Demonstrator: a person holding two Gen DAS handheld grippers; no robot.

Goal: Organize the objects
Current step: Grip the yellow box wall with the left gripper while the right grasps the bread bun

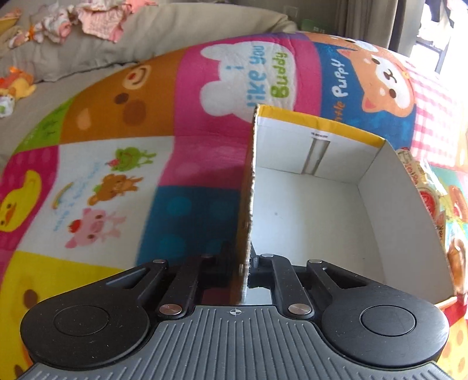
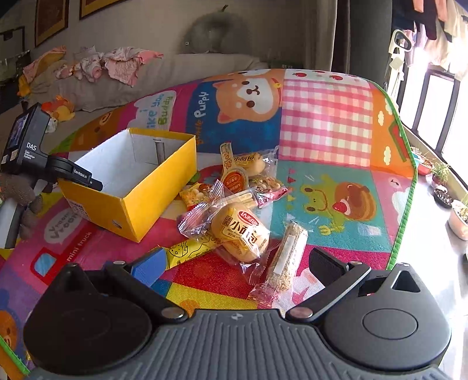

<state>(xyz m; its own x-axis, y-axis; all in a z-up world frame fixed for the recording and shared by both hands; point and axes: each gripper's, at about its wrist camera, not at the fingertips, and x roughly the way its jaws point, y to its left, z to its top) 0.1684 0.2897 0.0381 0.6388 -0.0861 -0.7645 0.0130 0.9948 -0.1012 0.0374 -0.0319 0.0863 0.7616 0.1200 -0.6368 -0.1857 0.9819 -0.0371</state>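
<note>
Non-task items I can see: a patchwork cartoon play mat (image 2: pixel 324 117) underlying everything; a beige cushion (image 1: pixel 96 49) behind it, bearing a heap of pink-and-white baby clothes (image 2: pixel 117 64); an orange-yellow plush toy (image 2: pixel 60 109) at the mat's far left; framed pictures (image 2: pixel 49 17) on the wall; small potted plants (image 2: pixel 441 181) by the bright window.
</note>
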